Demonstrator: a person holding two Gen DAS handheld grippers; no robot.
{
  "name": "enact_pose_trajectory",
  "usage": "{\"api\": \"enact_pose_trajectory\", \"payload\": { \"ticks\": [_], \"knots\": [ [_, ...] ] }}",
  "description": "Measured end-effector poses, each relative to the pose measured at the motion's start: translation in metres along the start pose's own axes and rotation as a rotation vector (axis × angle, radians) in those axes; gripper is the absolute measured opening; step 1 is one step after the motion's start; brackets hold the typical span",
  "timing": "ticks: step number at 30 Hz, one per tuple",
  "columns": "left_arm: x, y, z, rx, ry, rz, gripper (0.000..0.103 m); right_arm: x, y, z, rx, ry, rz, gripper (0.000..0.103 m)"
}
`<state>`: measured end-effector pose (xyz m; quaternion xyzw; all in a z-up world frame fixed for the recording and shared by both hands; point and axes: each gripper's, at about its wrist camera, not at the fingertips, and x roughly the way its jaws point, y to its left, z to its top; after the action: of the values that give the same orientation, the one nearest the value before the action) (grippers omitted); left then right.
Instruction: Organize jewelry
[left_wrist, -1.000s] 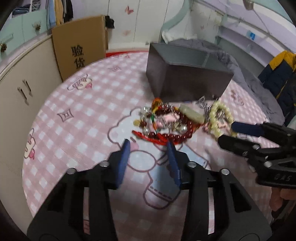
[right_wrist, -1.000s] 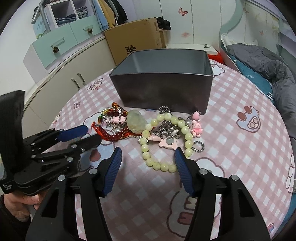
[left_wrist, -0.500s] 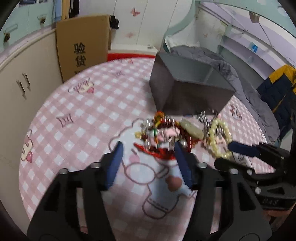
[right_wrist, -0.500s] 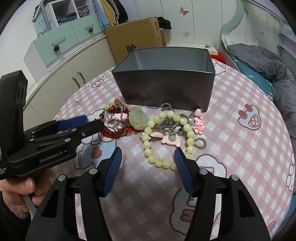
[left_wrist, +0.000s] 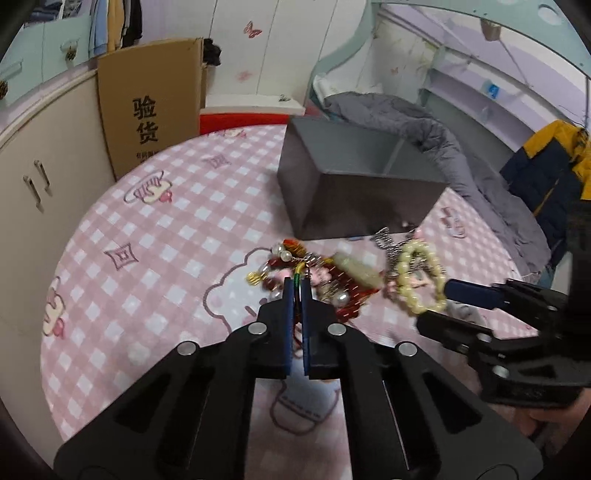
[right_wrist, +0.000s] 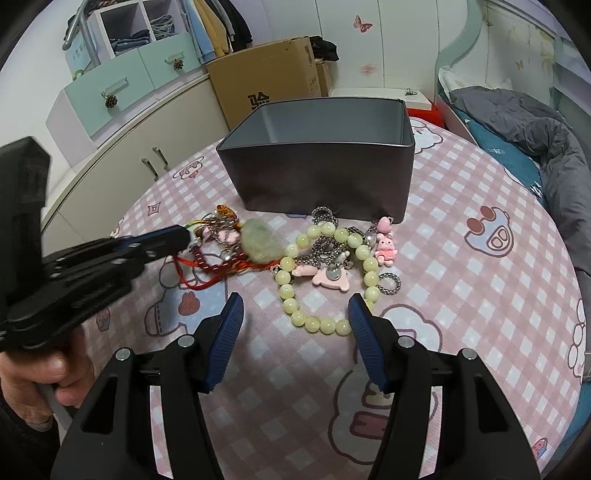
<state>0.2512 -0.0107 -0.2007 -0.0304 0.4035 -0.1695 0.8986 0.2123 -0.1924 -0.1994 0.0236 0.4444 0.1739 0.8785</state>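
Left wrist view: left gripper (left_wrist: 295, 286) pinches the red cord bracelet (left_wrist: 325, 280); gray box (left_wrist: 354, 184) lies directly beyond; right gripper (right_wrist: 295, 314) spread.

The right gripper (right_wrist: 295, 319) was held wide open above the pink checked table (right_wrist: 480, 280), its blue pads on either side of the near end of a pale green bead bracelet (right_wrist: 325, 280), without contact. Beyond the bracelet, a dark grey box (right_wrist: 325, 177) was seen, open at the top. A pink bunny charm (right_wrist: 385, 249) lay just beside the beads. At the left, the left gripper (right_wrist: 181, 236) was closed amid a tangle of red cord (right_wrist: 207, 269).
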Motion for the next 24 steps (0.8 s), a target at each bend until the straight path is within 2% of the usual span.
{"api": "enact_pose_trajectory", "payload": {
  "ticks": [5,7,9,11,16,18,19,21,24],
  "knots": [
    [-0.026,-0.001,0.005,0.014,-0.041,-0.034,0.003,0.004,0.006,0.0,-0.023,0.002,0.008,0.054],
    [-0.037,-0.002,0.009,0.016,-0.065,-0.046,0.003,0.011,0.009,0.0,-0.05,0.015,-0.003,0.041],
    [-0.051,-0.003,0.017,0.027,-0.098,-0.056,0.003,0.015,0.01,0.001,-0.065,0.021,-0.018,0.018],
    [-0.065,-0.006,0.023,0.048,-0.133,-0.058,0.003,0.012,0.009,0.003,-0.047,0.014,0.015,0.014],
    [-0.091,-0.011,0.035,0.085,-0.192,-0.073,0.003,-0.007,0.007,0.01,-0.001,-0.05,0.079,0.019],
    [-0.098,-0.014,0.038,0.102,-0.206,-0.074,0.003,-0.017,0.008,0.015,0.012,-0.083,0.147,0.039],
    [-0.101,-0.016,0.038,0.111,-0.211,-0.074,0.003,-0.023,0.01,0.019,0.016,-0.105,0.192,0.042],
    [-0.103,-0.019,0.04,0.128,-0.214,-0.072,0.003,-0.034,0.018,0.028,0.006,-0.147,0.259,0.045],
    [-0.104,-0.023,0.038,0.144,-0.21,-0.08,0.003,-0.042,0.035,0.041,-0.038,-0.189,0.279,0.045]
  ]
}}
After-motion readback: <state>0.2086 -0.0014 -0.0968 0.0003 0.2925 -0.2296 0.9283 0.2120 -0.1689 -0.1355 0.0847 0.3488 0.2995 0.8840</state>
